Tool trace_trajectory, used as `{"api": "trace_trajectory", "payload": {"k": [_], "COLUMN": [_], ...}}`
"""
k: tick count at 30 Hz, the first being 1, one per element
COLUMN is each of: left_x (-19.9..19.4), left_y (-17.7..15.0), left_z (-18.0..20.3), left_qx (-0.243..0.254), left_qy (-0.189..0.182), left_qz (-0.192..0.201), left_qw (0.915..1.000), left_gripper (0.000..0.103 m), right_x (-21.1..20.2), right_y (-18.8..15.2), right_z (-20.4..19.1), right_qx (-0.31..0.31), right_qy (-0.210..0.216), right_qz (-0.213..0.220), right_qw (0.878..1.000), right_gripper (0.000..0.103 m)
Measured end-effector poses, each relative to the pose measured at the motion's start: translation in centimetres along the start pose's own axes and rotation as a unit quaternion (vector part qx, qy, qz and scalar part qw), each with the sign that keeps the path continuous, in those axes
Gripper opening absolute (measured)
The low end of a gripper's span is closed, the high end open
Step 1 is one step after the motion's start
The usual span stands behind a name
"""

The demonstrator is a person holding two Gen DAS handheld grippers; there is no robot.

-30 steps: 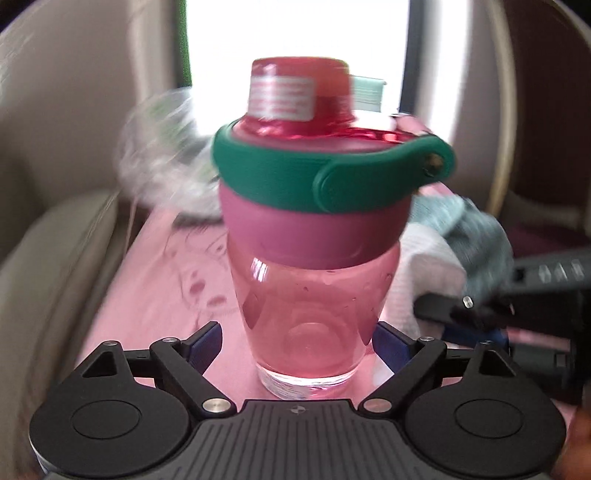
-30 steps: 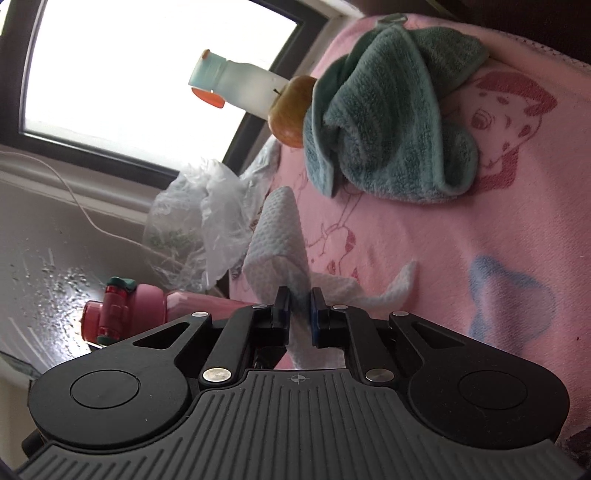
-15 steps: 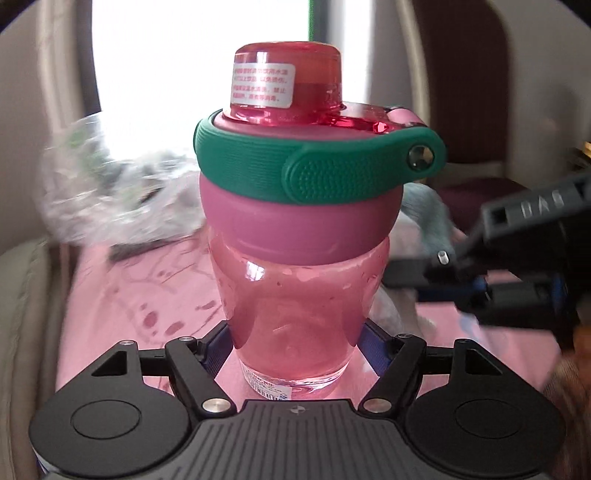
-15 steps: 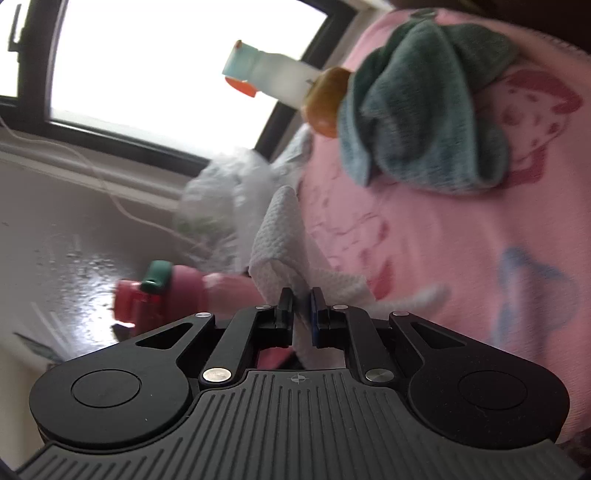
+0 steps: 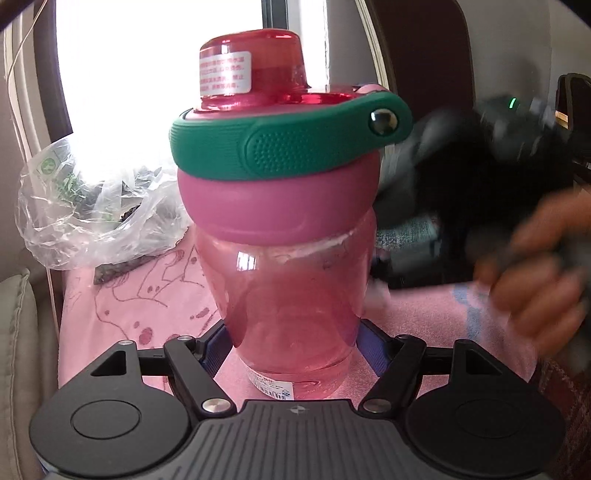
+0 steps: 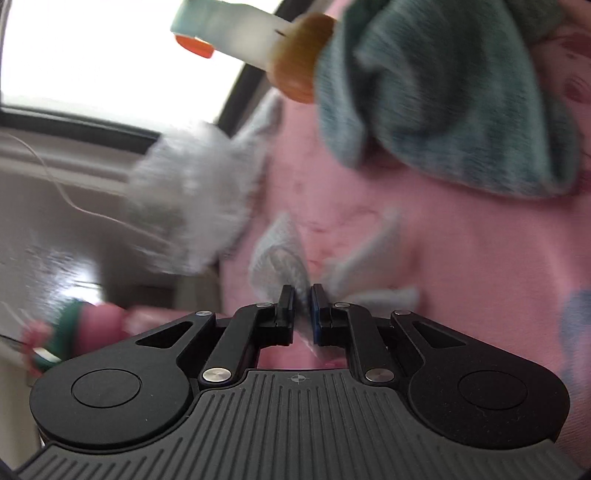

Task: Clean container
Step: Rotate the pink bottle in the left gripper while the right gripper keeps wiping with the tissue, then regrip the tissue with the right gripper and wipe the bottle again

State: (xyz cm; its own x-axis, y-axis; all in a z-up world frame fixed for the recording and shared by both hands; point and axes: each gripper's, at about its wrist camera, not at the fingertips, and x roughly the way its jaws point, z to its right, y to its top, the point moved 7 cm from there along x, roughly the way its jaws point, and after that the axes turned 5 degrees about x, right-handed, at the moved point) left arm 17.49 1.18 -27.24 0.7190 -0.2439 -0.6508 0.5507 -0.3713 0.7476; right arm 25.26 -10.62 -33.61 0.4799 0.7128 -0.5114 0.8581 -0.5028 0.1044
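Observation:
A pink see-through bottle (image 5: 291,280) with a green band, a mauve collar and a red cap stands upright in the left wrist view, lifted over the pink cloth. My left gripper (image 5: 293,341) is shut on its lower body. The same bottle (image 6: 96,328) shows blurred at the lower left of the right wrist view. My right gripper (image 6: 300,301) is shut on a white paper towel (image 6: 280,258), whose loose end (image 6: 192,199) flaps blurred up and to the left. In the left wrist view the right gripper's body and the hand (image 5: 539,266) that holds it are a blur to the bottle's right.
A pink cartoon-print cloth (image 6: 461,266) covers the surface. On it lie a crumpled teal towel (image 6: 443,96), a pale bottle with an orange cap (image 6: 236,33) and a brown round thing (image 6: 295,59). A clear plastic bag (image 5: 92,210) sits by the bright window.
The bottle has come nearer and higher in my left gripper. My right gripper has swung with the paper towel towards the bottle; its view is now motion-blurred.

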Motion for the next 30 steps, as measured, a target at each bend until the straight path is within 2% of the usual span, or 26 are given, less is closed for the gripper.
{"api": "trace_trajectory", "payload": {"k": [3,5,7,9,11,13,14,16,19,20,25,26,27,30], "left_x": [0.0,0.1,0.3,0.4,0.4,0.5,0.6,0.6,0.6,0.6,0.8,0.8,0.6,0.3], "left_y": [0.0,0.0,0.0,0.0,-0.1,0.0,0.0,0.0,0.0,0.0,0.2,0.2,0.2,0.1], "left_z": [0.0,0.0,0.0,0.0,0.1,0.1,0.0,0.0,0.1,0.1,0.2,0.2,0.3,0.2], "left_qx": [0.002,0.001,0.000,0.004,0.008,0.009,0.009,0.009,0.015,0.017,0.012,0.006,-0.003,-0.053], "left_qy": [0.001,0.002,0.006,0.011,0.013,0.013,0.013,0.013,0.014,0.015,0.026,0.035,0.050,0.096], "left_qz": [-0.001,-0.002,-0.004,-0.006,-0.007,-0.009,-0.010,-0.011,-0.012,-0.012,-0.022,-0.027,-0.029,-0.036], "left_qw": [1.0000,1.0000,1.0000,0.9999,0.9999,0.9998,0.9998,0.9998,0.9997,0.9997,0.9994,0.9990,0.9983,0.9933], "left_gripper": [0.071,0.071,0.071,0.072,0.072,0.072,0.072,0.072,0.072,0.072,0.074,0.075,0.080,0.088], "right_x": [-1.4,-2.9,-4.6,-6.1,-7.2,-7.1,-6.6,-5.2,-2.9,-2.5,-3.9,-4.6,-5.3,-7.6], "right_y": [-0.3,-0.7,-1.3,-1.2,-0.6,-0.1,0.1,0.2,-0.7,-1.1,-1.6,-1.6,-1.6,-1.3], "right_z": [1.1,0.6,-0.6,-2.0,-3.4,-4.2,-4.2,-3.1,0.4,1.4,2.4,2.1,1.8,1.6], "right_qx": [0.033,0.031,0.022,0.034,0.055,0.071,0.072,0.082,0.070,0.064,0.058,0.040,0.020,-0.017], "right_qy": [0.017,0.021,0.043,0.098,0.166,0.204,0.203,0.172,0.046,0.021,0.023,0.013,0.001,-0.036], "right_qz": [0.000,-0.004,-0.002,0.001,-0.001,-0.011,-0.013,-0.012,-0.009,-0.009,-0.014,-0.002,0.011,0.052], "right_qw": [0.999,0.999,0.999,0.995,0.985,0.976,0.976,0.982,0.996,0.998,0.998,0.999,1.000,0.998], "right_gripper": [0.014,0.014,0.014,0.014,0.014,0.014,0.013,0.011,0.011,0.011,0.010,0.010,0.010,0.014]}}
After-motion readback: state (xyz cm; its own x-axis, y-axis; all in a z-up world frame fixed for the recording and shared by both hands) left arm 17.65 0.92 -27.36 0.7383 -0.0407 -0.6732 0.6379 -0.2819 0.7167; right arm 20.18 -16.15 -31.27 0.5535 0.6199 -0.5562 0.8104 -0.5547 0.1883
